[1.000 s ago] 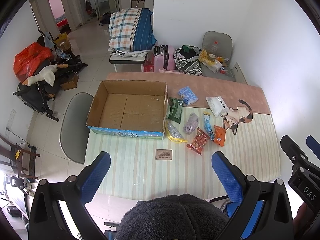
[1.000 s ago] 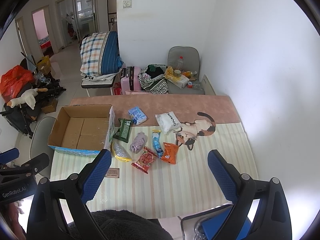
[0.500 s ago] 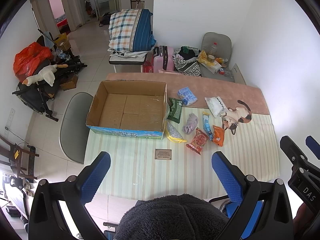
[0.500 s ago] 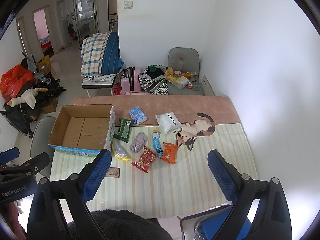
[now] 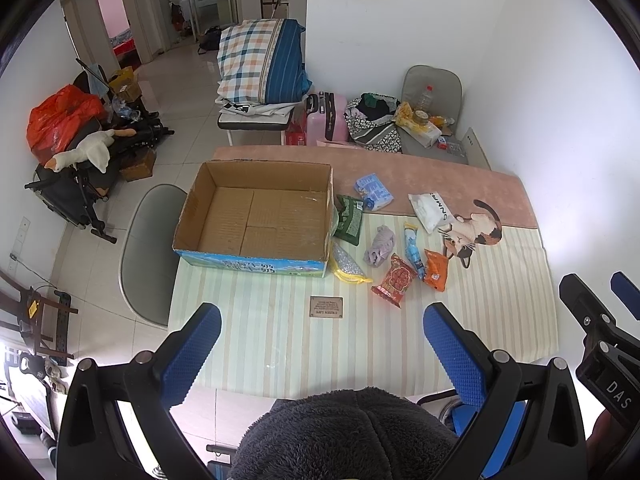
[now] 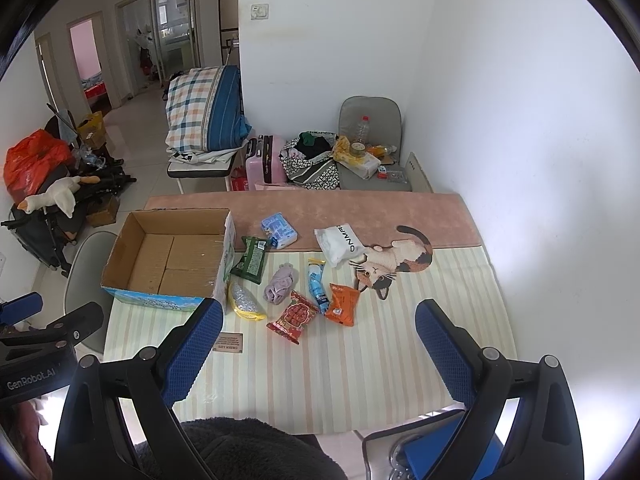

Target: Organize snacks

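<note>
An empty cardboard box [image 5: 256, 216] [image 6: 172, 256] sits open on the left of the striped table. To its right lie several snack packets: a green one [image 5: 349, 220], a light blue one [image 5: 374, 191], a white one [image 5: 430, 211], a yellow-edged one [image 5: 348, 266], a mauve one [image 5: 380, 246], a blue stick [image 5: 412, 250], a red one [image 5: 394, 279] [image 6: 294, 316] and an orange one [image 5: 436, 270] [image 6: 342, 299]. My left gripper [image 5: 320, 338] and right gripper [image 6: 318, 332] hover high over the table's near edge, both open and holding nothing.
A small brown label [image 5: 326, 307] lies on the tablecloth near the front. A grey chair [image 5: 150, 248] stands left of the table. Beyond the far edge are a pink suitcase [image 5: 326, 118], bags and another chair [image 5: 430, 120]. A white wall runs along the right.
</note>
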